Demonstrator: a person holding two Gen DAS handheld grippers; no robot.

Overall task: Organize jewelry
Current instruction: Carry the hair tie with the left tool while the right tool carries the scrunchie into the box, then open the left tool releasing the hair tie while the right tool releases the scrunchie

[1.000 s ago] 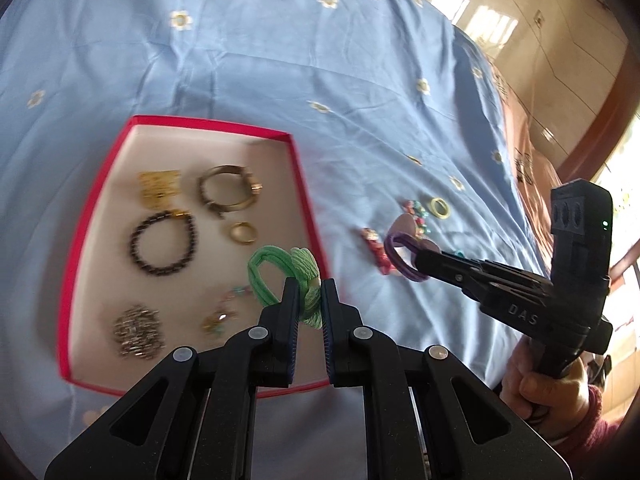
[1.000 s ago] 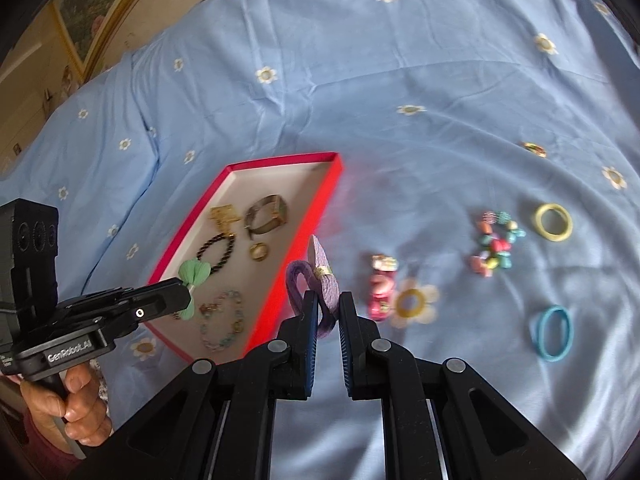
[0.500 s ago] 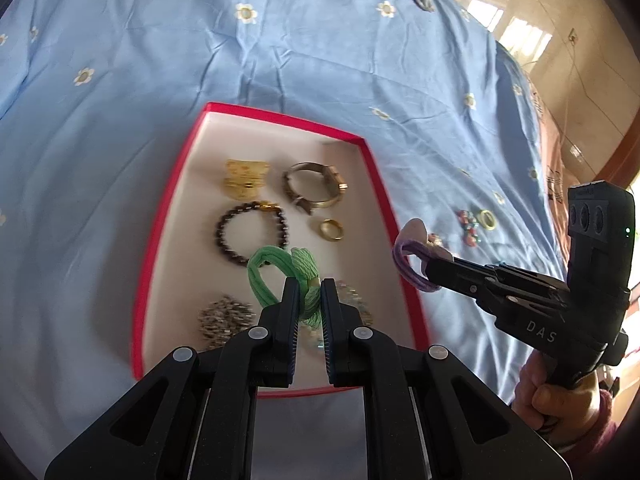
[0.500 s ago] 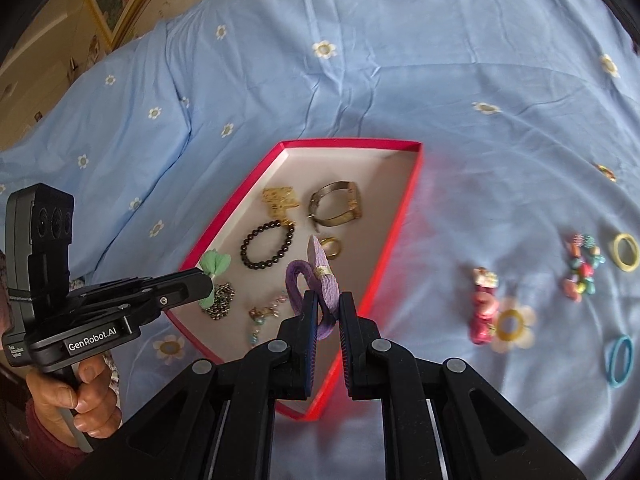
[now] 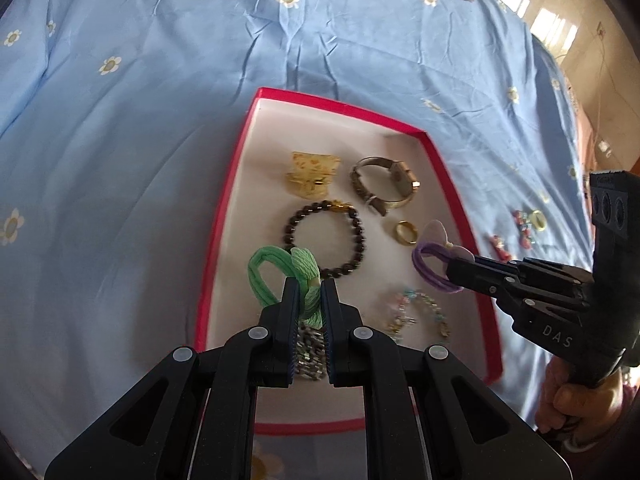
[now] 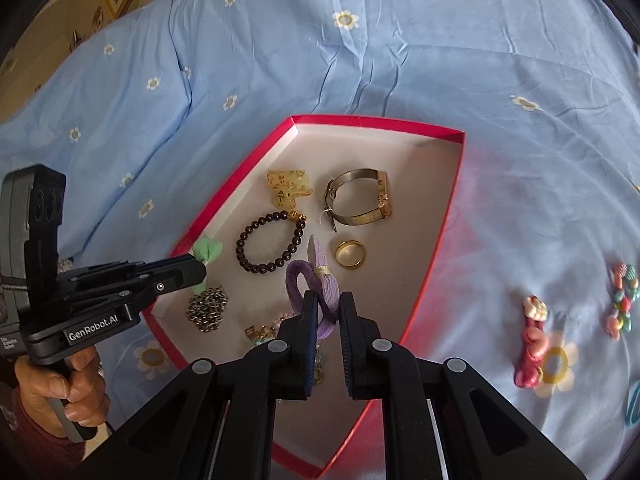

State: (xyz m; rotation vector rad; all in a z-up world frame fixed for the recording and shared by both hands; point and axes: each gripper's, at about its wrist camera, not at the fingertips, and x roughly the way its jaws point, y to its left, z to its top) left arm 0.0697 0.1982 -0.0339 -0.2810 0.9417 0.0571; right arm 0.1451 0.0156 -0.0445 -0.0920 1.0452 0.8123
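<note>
A red-rimmed box with a white floor lies on the blue flowered bedsheet. Inside lie a gold clip, a watch, a dark bead bracelet, a gold ring, a pastel bracelet and a silver chain. My left gripper is shut on a green hair tie above the box's near left part. My right gripper is shut on a purple hair tie over the box's middle; it also shows in the left wrist view.
To the right of the box on the sheet lie a pink hair clip, a yellow ring, a colourful bead bracelet and a blue loop. A hand grips the left tool's handle. A wooden floor shows beyond the bed.
Both grippers have moved with their hair ties from beside the box's right rim to above its inside and sunk a little. The box now fills more of both views.
</note>
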